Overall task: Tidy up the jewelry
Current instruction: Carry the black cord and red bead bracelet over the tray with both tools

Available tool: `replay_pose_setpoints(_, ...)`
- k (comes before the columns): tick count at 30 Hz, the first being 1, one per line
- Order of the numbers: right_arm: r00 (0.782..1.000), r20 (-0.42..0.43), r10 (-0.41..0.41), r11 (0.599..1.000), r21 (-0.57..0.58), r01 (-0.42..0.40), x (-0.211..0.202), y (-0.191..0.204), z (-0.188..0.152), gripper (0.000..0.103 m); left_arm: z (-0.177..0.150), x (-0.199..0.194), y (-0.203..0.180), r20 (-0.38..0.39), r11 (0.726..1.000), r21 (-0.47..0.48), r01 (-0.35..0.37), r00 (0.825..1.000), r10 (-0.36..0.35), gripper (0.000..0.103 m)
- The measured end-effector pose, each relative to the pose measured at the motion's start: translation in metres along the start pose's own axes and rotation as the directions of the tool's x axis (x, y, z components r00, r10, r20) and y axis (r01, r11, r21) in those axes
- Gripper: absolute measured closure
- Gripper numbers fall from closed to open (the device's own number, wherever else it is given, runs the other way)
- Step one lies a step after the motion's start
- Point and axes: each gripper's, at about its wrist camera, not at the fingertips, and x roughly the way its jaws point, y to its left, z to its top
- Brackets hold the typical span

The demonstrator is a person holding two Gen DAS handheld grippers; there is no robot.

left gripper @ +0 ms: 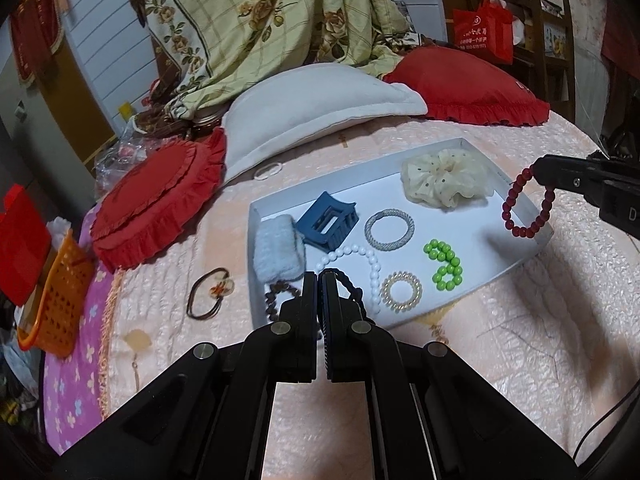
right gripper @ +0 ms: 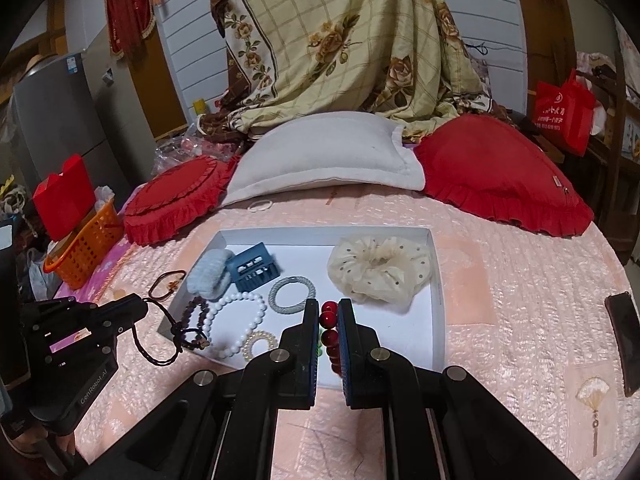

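A white tray (left gripper: 424, 312) (right gripper: 436, 320) lies on the pink bedspread. It holds a cream scrunchie (left gripper: 446, 178) (right gripper: 378, 268), blue claw clip (left gripper: 326, 224) (right gripper: 254, 268), pale fluffy band (left gripper: 278, 248) (right gripper: 210, 274), silver bangle (left gripper: 389, 229) (right gripper: 292, 294), white bead bracelet (left gripper: 370, 266) (right gripper: 240, 316), clear coil tie (left gripper: 401, 291) (right gripper: 258, 344), green beads (left gripper: 444, 264) and brown beads (left gripper: 276, 294) (right gripper: 196, 314). My left gripper (left gripper: 319, 278) (right gripper: 142, 306) is shut on a dark braided cord bracelet (left gripper: 352, 290) (right gripper: 160, 340) at the tray's near left edge. My right gripper (right gripper: 329, 308) (left gripper: 538, 170) is shut on a red bead bracelet (right gripper: 329, 332) (left gripper: 526, 208), held above the tray.
A brown hair tie with a flower (left gripper: 210, 292) (right gripper: 168, 282) and a white ring (left gripper: 269, 170) (right gripper: 260, 205) lie on the bedspread outside the tray. Red cushions (left gripper: 156, 204), a white pillow (left gripper: 320, 108) and an orange basket (left gripper: 52, 304) lie behind and left. A dark phone (right gripper: 624, 340) lies right.
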Motion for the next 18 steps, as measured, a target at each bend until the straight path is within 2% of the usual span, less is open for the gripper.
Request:
replay_pose_setpoints(13, 1.000, -0.008, -0.011, 0.999, 0.042, 0.011, 0.009, -0.026, -0.001, 0.094, 0.016, 0.014, -0.015, -0.025, 0.998, 0.004, 0.062, 0.998, -0.062, 0.102)
replay_pose_setpoints(18, 1.000, 0.000, -0.009, 0.999, 0.046, 0.009, 0.006, -0.030, 0.000, 0.094, 0.026, 0.012, -0.012, -0.029, 0.992, -0.017, 0.124, 0.992, -0.125, 0.102)
